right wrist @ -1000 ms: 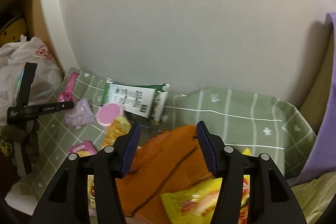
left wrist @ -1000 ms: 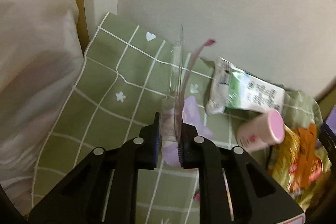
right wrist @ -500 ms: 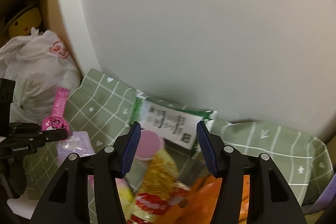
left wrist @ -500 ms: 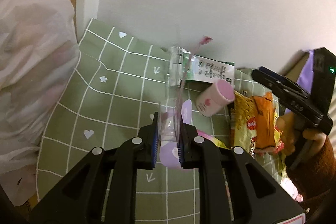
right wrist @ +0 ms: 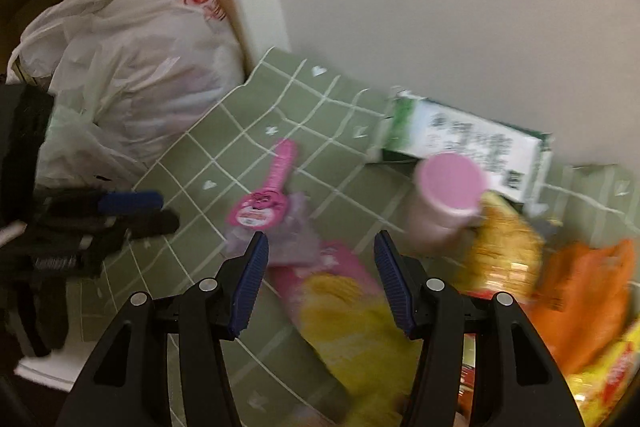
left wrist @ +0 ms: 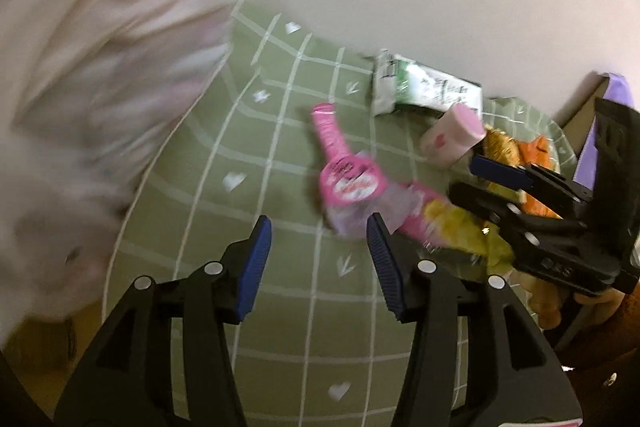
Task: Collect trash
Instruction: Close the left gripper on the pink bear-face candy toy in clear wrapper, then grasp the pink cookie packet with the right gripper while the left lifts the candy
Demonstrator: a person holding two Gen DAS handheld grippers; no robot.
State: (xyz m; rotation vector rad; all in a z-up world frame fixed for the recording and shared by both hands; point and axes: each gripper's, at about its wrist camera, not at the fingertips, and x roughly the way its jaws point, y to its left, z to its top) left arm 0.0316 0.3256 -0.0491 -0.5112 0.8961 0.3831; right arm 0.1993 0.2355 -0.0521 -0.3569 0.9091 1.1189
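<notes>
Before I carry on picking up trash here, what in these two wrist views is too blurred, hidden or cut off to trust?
- White plastic bag: smeared by motion in the left wrist view; no opening visible.
- Carton: print blurred in both views.
- Yellow wrapper: blurred, partly behind the right gripper.
- Orange packet: blurred, near the right wrist view's edge.
- Left gripper: jaws opening, nothing between them.

A green grid-patterned cloth point(right wrist: 224, 147) with white hearts lies against a pale wall point(right wrist: 440, 7).

Dim, warm indoor light, no hard shadows. Motion blur smears the crinkly white plastic bag point(left wrist: 100, 75) badly, the yellow foil snack wrappers point(right wrist: 352, 311) too. Fisheye bends everything, with dark corners in both views.
</notes>
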